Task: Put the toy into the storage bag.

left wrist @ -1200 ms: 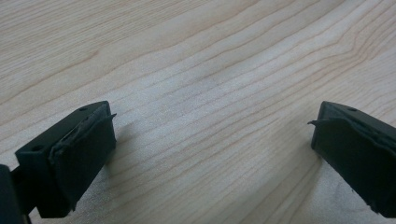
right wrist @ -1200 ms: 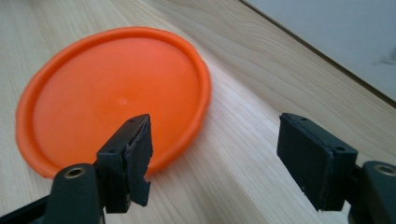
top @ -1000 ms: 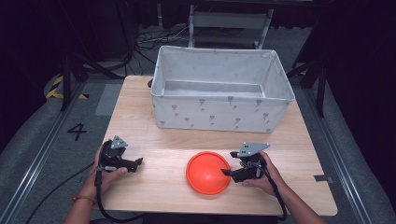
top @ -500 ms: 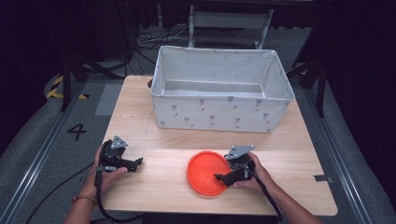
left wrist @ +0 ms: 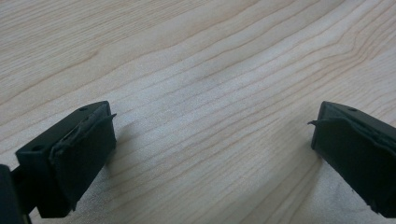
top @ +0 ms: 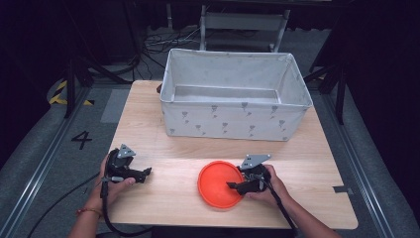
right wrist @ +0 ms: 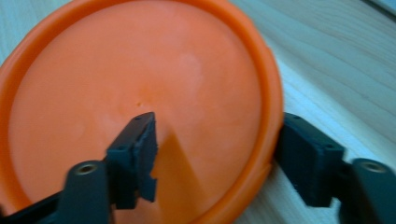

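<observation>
An orange round plate [top: 218, 184] lies flat on the wooden table [top: 163, 148] near the front edge. My right gripper [top: 233, 186] reaches in from the plate's right side and is open. In the right gripper view its jaws straddle the rim of the plate [right wrist: 140, 70]: one jaw hangs over the plate's inside and the other stands just outside the rim, with the right gripper [right wrist: 217, 140] not closed on it. My left gripper [top: 147, 172] rests low at the front left, apart from the plate. In the left gripper view the left gripper [left wrist: 210, 126] is wide open over bare wood.
A large white fabric bin [top: 233, 119] with a grey print stands at the back of the table, open on top. Dark floor and cables surround the table. A floor mark "4" [top: 81, 140] lies to the left.
My right gripper has slid left onto the plate's right rim. The plate has barely moved. The left gripper stays where it was.
</observation>
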### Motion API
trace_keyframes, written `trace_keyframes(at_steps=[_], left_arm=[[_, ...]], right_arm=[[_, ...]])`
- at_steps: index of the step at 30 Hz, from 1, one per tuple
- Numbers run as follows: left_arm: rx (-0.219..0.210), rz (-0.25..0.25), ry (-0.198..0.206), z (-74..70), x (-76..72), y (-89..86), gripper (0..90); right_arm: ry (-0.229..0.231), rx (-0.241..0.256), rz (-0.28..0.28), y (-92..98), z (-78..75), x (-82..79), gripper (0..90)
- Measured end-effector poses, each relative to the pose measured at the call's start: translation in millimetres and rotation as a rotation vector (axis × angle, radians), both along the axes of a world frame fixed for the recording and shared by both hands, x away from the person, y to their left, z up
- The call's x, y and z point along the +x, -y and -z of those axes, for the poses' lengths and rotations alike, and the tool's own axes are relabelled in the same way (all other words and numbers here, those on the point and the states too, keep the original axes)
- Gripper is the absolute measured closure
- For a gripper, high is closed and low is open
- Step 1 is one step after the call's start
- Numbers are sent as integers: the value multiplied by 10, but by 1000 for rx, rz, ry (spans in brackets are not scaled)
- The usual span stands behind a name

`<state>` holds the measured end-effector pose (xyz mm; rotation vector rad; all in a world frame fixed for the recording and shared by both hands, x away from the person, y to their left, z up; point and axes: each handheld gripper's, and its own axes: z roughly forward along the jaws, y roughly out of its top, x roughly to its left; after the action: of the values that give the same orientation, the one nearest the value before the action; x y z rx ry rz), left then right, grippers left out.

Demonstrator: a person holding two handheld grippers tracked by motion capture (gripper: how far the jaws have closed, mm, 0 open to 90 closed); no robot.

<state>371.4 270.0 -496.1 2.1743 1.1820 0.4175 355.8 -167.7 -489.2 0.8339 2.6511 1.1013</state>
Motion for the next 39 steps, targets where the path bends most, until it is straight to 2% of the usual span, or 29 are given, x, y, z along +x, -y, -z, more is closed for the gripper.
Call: trace_keyframes(at_steps=[4, 5, 7, 12, 14, 20, 21, 25, 39], left_arm=[[3, 2, 2, -1, 2, -2, 1], [4, 2, 2, -1, 2, -2, 1], [4, 3, 1, -2, 2, -2, 2], [-3, 0, -1, 0, 2, 3, 1], [-3, -1, -1, 0, 2, 3, 1], [-3, 3, -2, -1, 5, 2, 1], [-2, 3, -3, -1, 4, 2, 1], [-3, 3, -2, 0, 5, 2, 1], [-4, 3, -1, 1, 5, 2, 1]], right_arm=[[0, 43, 33, 34, 9, 19, 490], [-4, 61, 42, 67, 2, 31, 556], [-16, 93, 55, 112, -11, 45, 612], [9, 112, 55, 131, -48, 29, 663], [22, 135, 45, 158, -99, 19, 703], [54, 163, 18, 182, -217, -25, 761], [64, 183, 1, 198, -279, -44, 788], [93, 210, -29, 248, -441, -92, 821], [229, 117, -79, 288, -749, -192, 824]])
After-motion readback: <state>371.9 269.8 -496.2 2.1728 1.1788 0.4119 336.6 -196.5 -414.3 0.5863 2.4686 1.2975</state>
